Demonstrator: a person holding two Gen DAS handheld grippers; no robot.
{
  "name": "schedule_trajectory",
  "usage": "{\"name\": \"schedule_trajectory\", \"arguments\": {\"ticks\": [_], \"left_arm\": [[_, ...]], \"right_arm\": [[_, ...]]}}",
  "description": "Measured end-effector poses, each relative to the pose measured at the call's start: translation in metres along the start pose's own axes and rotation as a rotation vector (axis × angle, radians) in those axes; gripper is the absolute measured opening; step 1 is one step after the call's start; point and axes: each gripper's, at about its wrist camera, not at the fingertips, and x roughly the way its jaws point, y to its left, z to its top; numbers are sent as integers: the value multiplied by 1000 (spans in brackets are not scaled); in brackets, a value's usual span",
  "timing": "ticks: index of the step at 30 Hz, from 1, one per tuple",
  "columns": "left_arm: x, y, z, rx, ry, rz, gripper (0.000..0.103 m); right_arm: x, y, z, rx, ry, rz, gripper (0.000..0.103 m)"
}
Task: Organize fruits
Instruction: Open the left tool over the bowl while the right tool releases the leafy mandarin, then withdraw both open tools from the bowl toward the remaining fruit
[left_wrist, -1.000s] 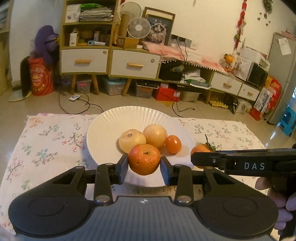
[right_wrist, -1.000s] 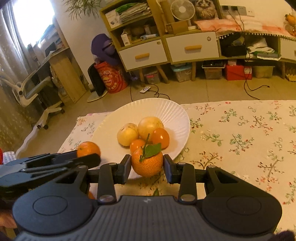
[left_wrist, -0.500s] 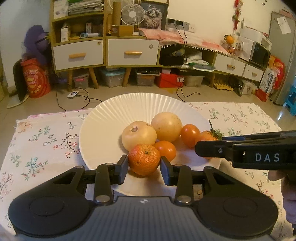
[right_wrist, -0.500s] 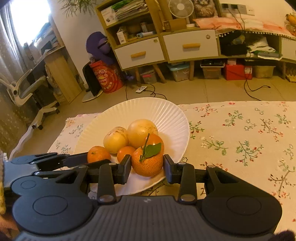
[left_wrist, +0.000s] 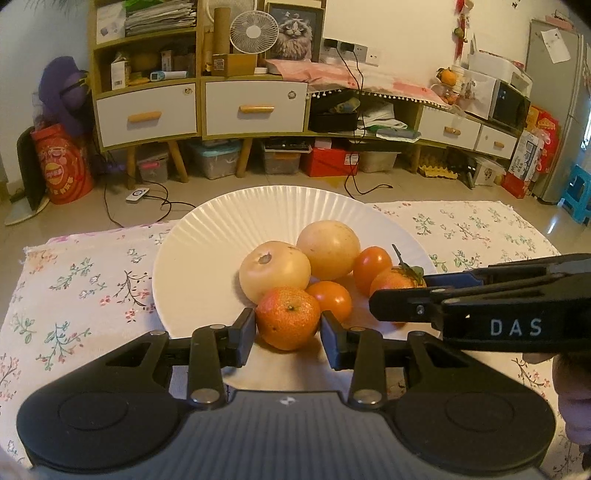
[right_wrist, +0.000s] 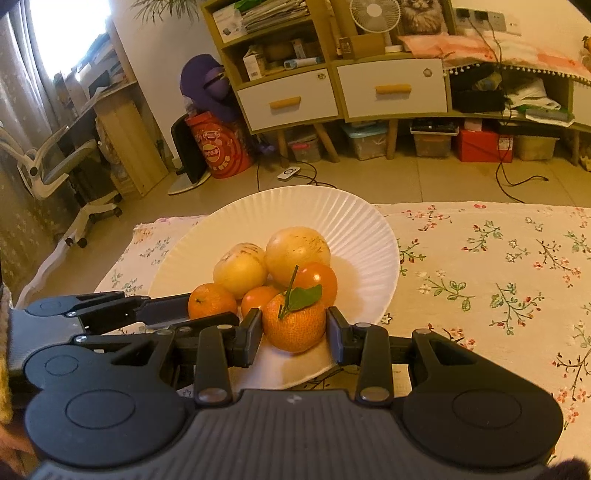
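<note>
A white ribbed plate (left_wrist: 221, 236) (right_wrist: 362, 229) sits on the floral cloth, holding two pale yellow round fruits (left_wrist: 275, 269) (right_wrist: 297, 249) and two small red-orange fruits (left_wrist: 372, 264) (right_wrist: 317, 278). My left gripper (left_wrist: 288, 328) is shut on a plain mandarin (left_wrist: 287, 323), low over the plate's near part; that mandarin also shows in the right wrist view (right_wrist: 211, 301). My right gripper (right_wrist: 294, 326) is shut on a mandarin with stem and leaf (right_wrist: 293, 325), over the plate's near right side; it also shows in the left wrist view (left_wrist: 395, 282).
The floral tablecloth (right_wrist: 498, 280) stretches to the right of the plate. The table's far edge (left_wrist: 92, 234) lies just behind the plate. Beyond it are the floor, a cabinet with drawers (left_wrist: 199, 107) and an office chair (right_wrist: 62, 173).
Both grippers have moved forward over the plate with their mandarins, which now sit against the other fruits. Both stay shut.
</note>
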Motion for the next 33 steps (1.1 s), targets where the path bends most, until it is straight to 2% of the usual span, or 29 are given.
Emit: {"name": "schedule_trajectory", "arguments": {"ticks": [9, 12, 17, 20, 26, 33], "left_arm": [[-3, 2, 1, -5, 0, 6, 27], [-6, 2, 3, -7, 2, 19, 31], [-17, 4, 3, -24, -4, 33, 56], [-25, 5, 2, -37, -3, 27, 63], [-44, 5, -2, -45, -3, 32, 72], [-66, 6, -5, -78, 11, 29, 78]], "right_arm": [[1, 3, 3, 4, 6, -5, 36], [-3, 3, 4, 10, 3, 0, 39], [-10, 2, 5, 13, -7, -6, 53], [-15, 4, 5, 11, -11, -14, 64], [-27, 9, 3, -3, -8, -30, 75], [-45, 18, 0, -24, -15, -49, 83]]}}
